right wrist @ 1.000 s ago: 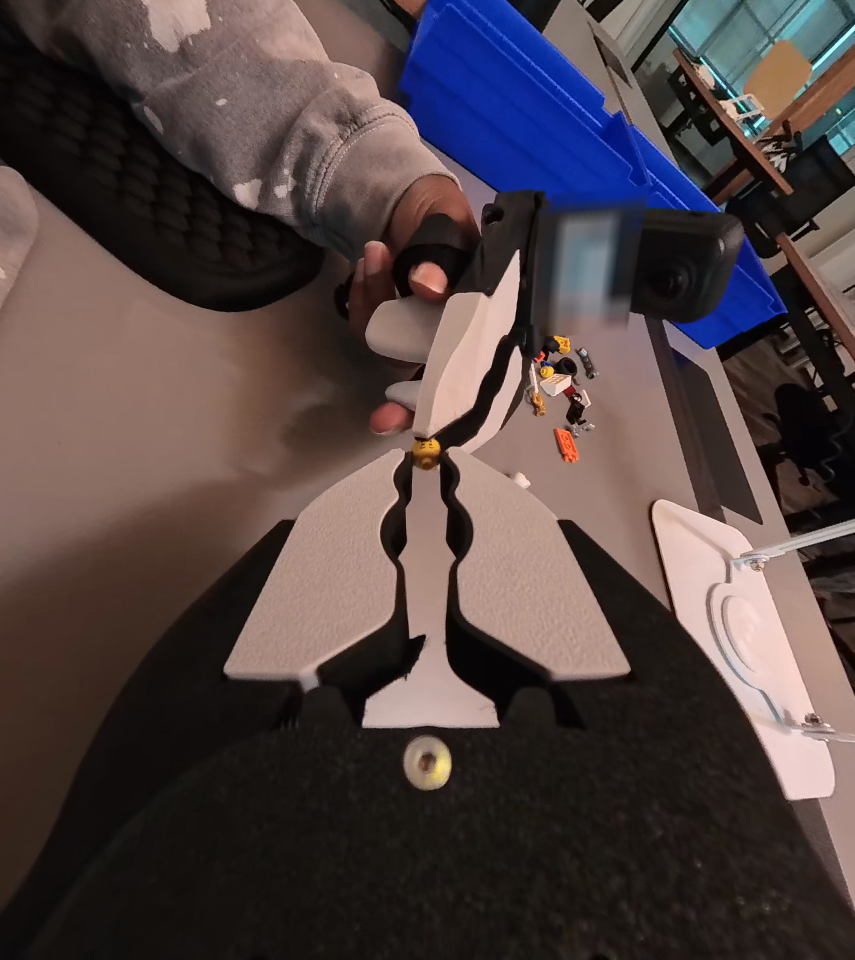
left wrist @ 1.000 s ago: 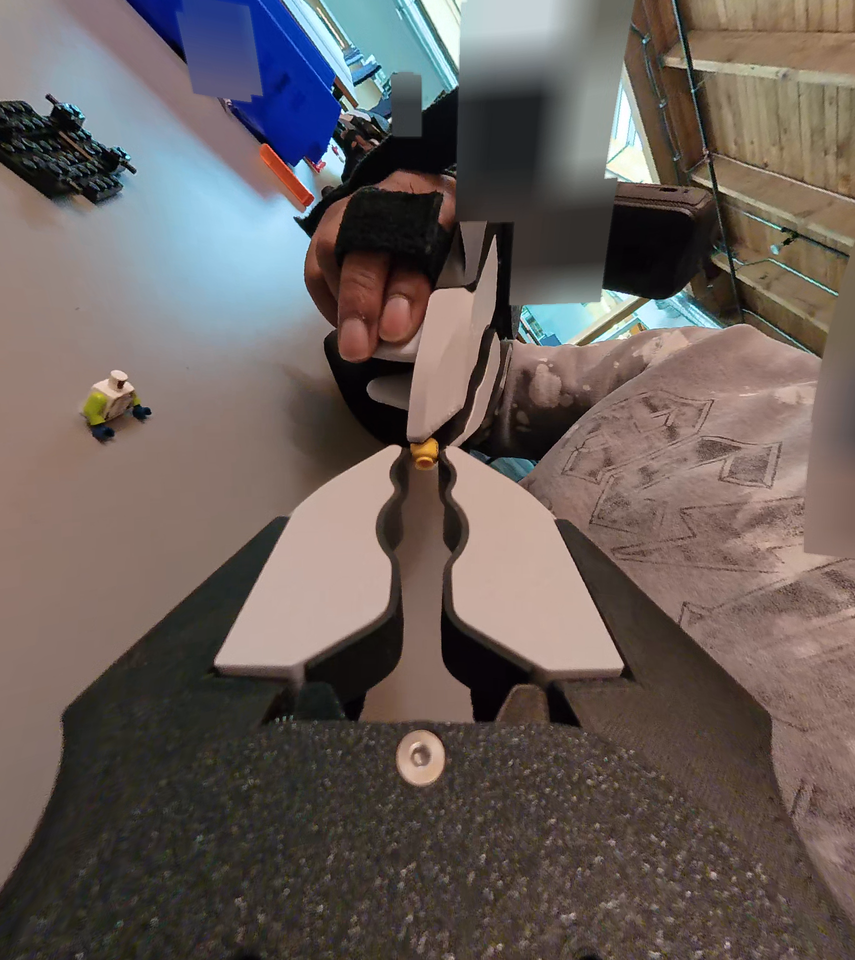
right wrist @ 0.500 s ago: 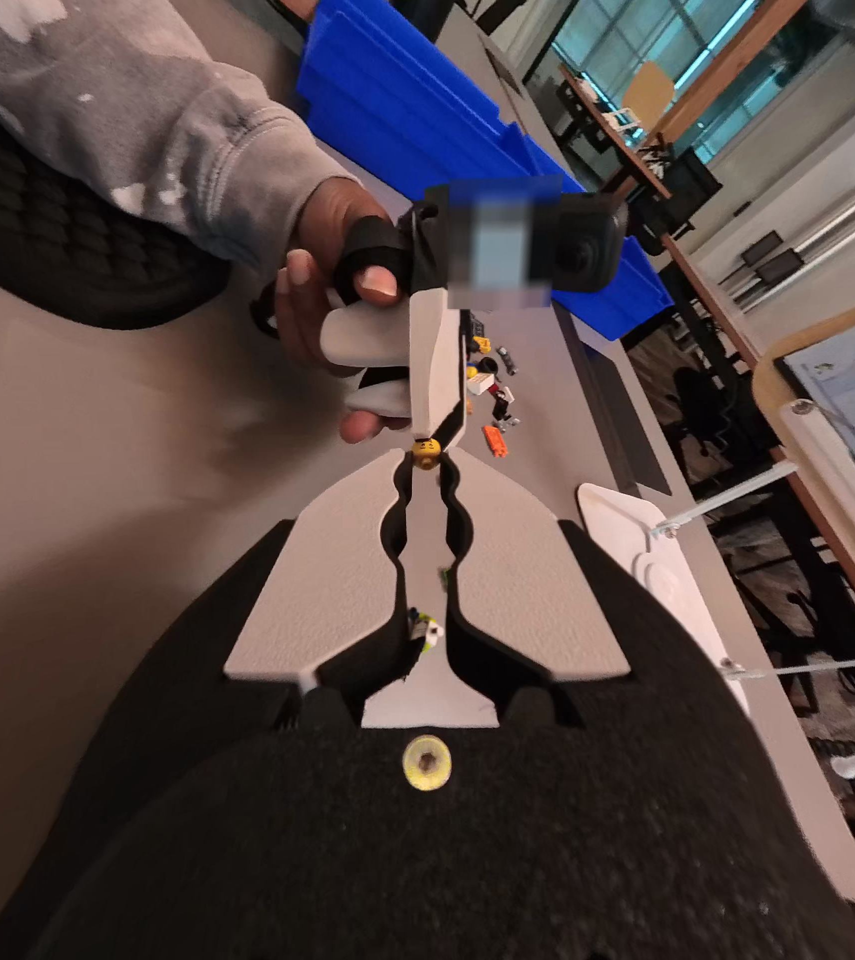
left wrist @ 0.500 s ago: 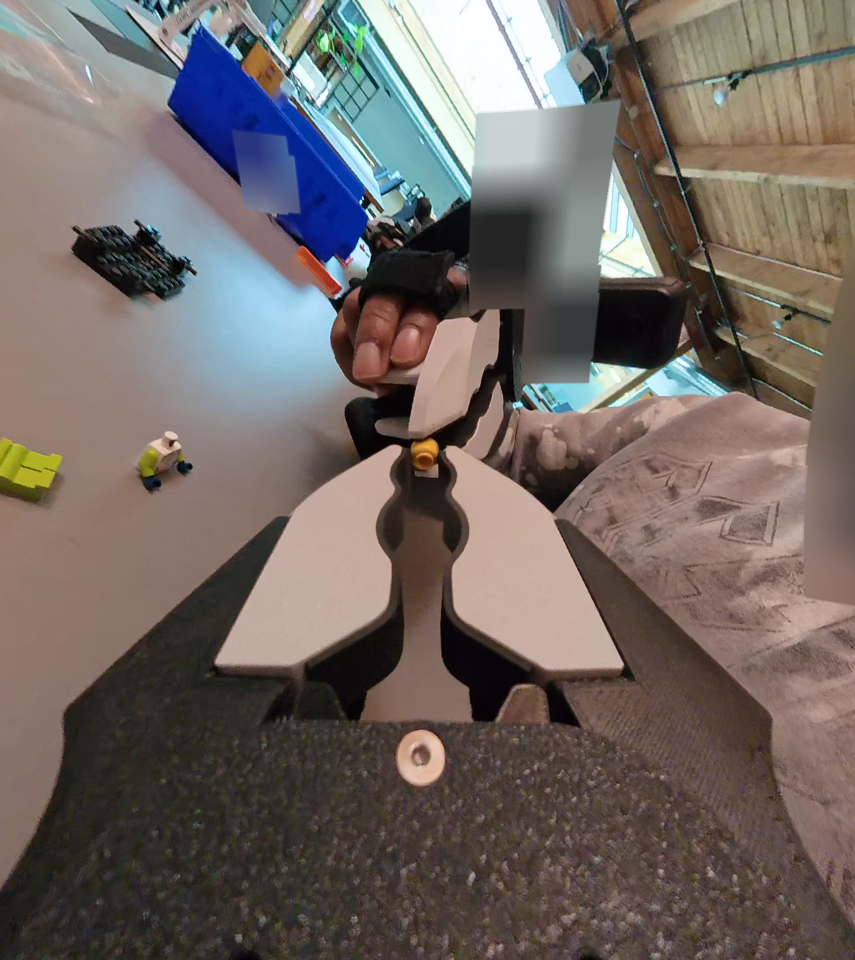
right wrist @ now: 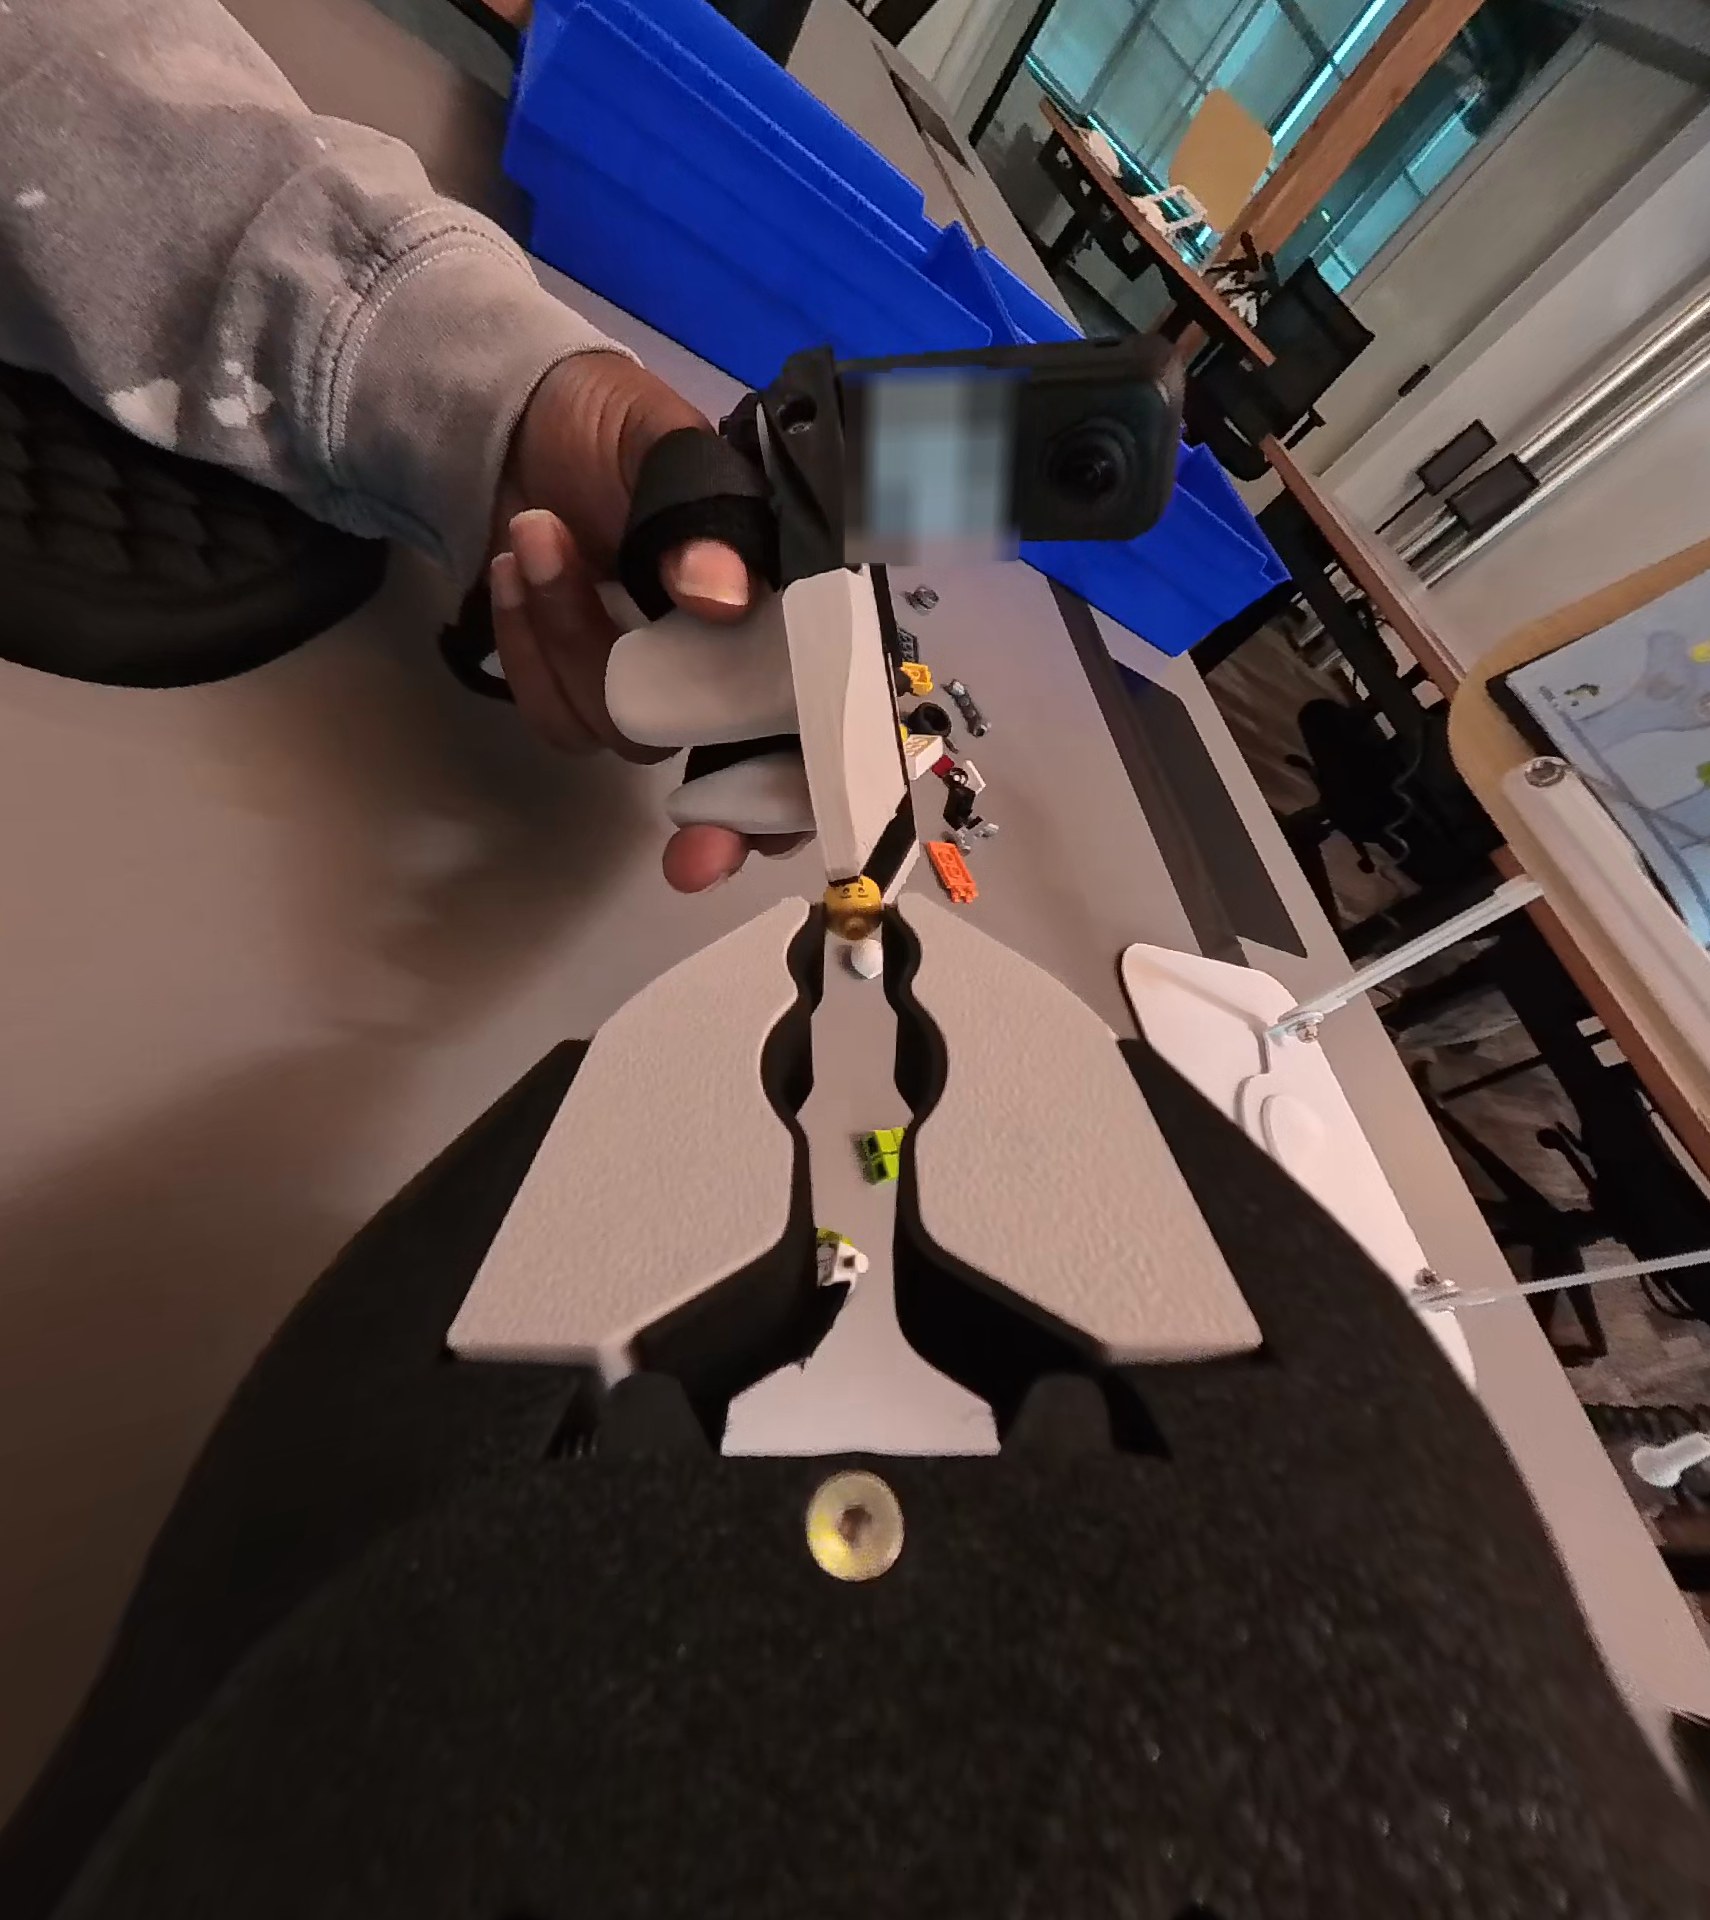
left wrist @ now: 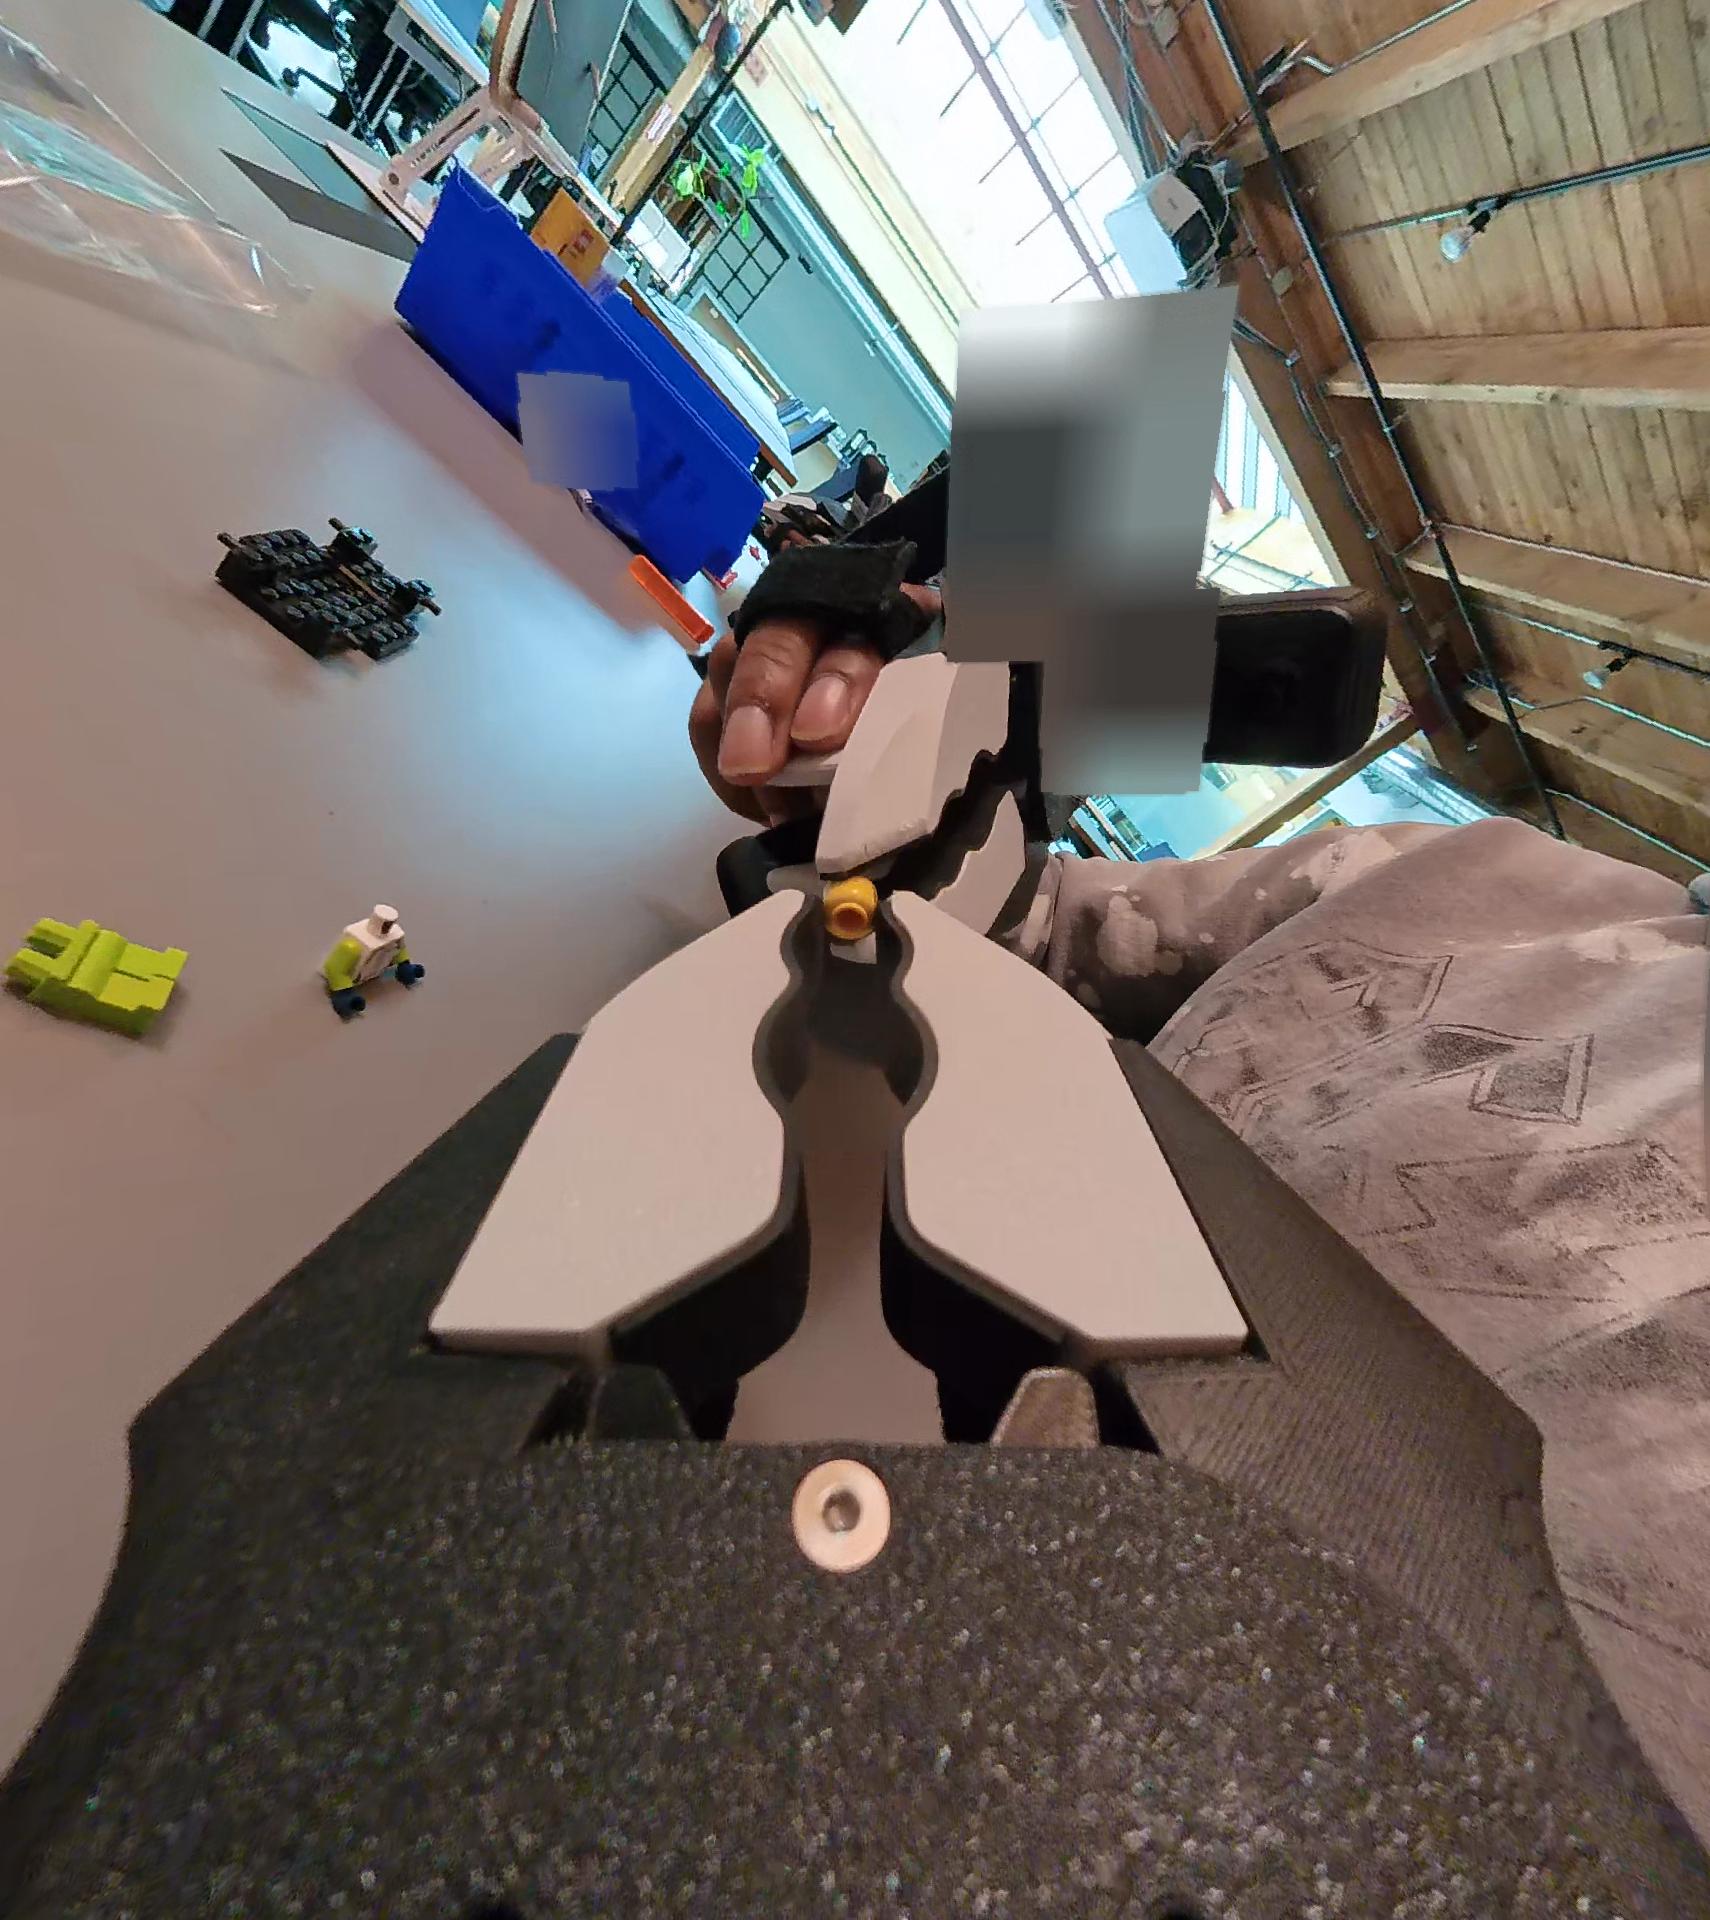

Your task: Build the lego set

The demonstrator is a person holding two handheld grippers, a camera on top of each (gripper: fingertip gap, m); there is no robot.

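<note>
Both grippers have lifted higher off the grey table [left wrist: 207, 779] since a second ago, tips still meeting. Left gripper [left wrist: 849, 914] is clenched on the small yellow lego minifigure head [left wrist: 849, 906]; right gripper [right wrist: 853, 914] pinches the same head [right wrist: 853, 902] from the opposite side. Head is held in the air between both tip pairs. Down on the table: white-and-lime minifigure torso with dark blue hands [left wrist: 368, 954], lime-green lego piece [left wrist: 98, 975], black studded lego chassis [left wrist: 326, 592], blue plastic bin [left wrist: 581, 416]. Loose small bricks [right wrist: 944, 748] lie beyond the left gripper.
</note>
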